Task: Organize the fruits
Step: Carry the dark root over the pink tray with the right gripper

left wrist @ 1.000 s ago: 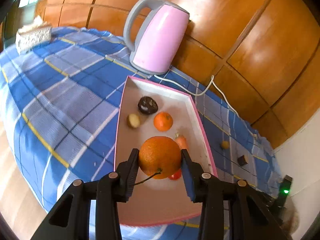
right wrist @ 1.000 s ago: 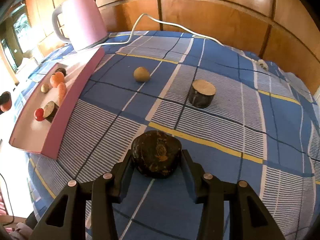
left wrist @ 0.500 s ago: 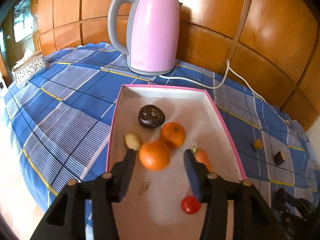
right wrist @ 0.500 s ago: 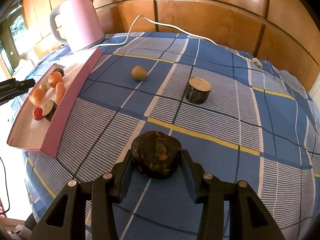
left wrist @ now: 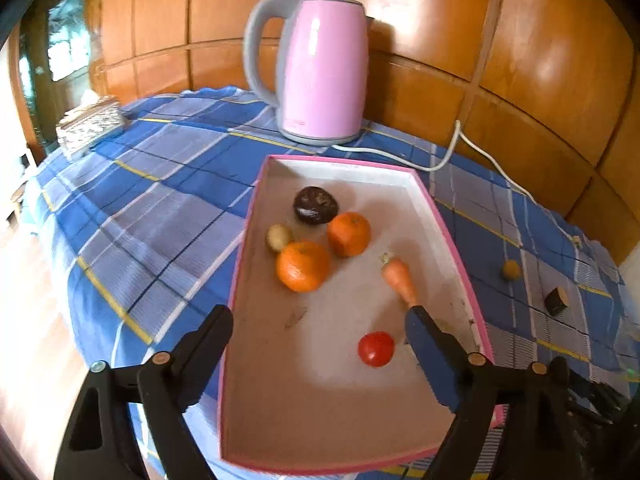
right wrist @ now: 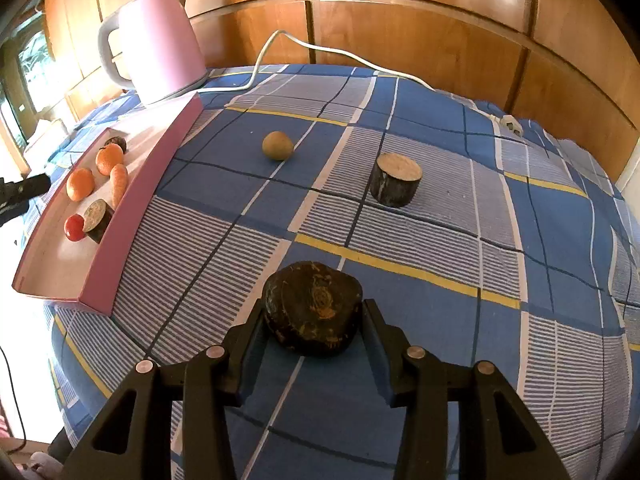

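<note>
A pink-rimmed tray (left wrist: 448, 236) holds two oranges (left wrist: 303, 266) (left wrist: 349, 233), a dark round fruit (left wrist: 314, 210), a small yellowish fruit (left wrist: 279, 237), a carrot (left wrist: 400, 282) and a tomato (left wrist: 376, 349). My left gripper (left wrist: 318, 316) hangs over the tray's near half, its jaws opening wide with nothing between them. In the right wrist view my right gripper (right wrist: 314, 314) is shut on a dark, rough-skinned fruit (right wrist: 312, 300) low over the checked cloth. Beyond it lie a small tan fruit (right wrist: 277, 145) and a dark cut stub (right wrist: 395, 179).
A pink kettle (left wrist: 324, 68) stands behind the tray, and its white cord (right wrist: 340, 54) trails along the wooden wall. A tissue box (left wrist: 88, 120) sits at the far left of the blue checked cloth (right wrist: 440, 208). The tray's side wall (right wrist: 120, 240) lies left of my right gripper.
My left gripper has let go of the orange, which now lies in the tray beside the other one. Its jaws have spread wide and it has drawn back. The right gripper has not moved.
</note>
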{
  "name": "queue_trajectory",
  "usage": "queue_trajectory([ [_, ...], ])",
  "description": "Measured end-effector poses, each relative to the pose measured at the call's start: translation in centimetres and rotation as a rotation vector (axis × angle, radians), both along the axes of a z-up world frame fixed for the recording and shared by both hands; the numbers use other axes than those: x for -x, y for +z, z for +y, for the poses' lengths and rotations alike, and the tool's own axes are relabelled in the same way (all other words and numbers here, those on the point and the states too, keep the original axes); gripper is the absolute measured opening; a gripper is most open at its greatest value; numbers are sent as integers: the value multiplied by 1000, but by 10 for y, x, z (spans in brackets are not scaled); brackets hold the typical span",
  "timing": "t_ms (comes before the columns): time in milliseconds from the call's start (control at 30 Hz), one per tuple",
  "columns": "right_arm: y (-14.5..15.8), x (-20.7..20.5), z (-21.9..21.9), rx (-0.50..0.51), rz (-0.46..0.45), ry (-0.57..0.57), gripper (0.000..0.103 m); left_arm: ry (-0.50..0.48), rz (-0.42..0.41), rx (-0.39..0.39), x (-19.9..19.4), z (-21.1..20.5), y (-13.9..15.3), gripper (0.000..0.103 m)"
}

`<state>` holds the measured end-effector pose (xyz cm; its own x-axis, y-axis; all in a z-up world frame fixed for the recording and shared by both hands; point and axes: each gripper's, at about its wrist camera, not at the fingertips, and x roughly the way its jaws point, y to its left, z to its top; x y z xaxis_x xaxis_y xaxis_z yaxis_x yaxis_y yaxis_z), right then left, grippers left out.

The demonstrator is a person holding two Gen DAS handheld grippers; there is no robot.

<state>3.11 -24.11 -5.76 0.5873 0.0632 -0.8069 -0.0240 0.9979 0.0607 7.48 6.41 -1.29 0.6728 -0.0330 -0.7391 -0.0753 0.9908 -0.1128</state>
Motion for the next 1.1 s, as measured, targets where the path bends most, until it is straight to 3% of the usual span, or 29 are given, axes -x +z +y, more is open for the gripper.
queue_trajectory([
  [367, 0, 3, -3, -6, -3, -29, 45, 207, -38, 16, 21, 33, 6, 96],
  [533, 1, 5, -5, -4, -7, -46, 45, 216, -33, 25, 22, 37, 4, 97],
  [867, 2, 16, -34, -2, -1, -207, 45, 207, -32, 35, 25, 34, 4, 97],
  [1100, 6, 19, -23, -16, -7, -162, 44, 217, -46, 42, 28, 36, 6, 98],
])
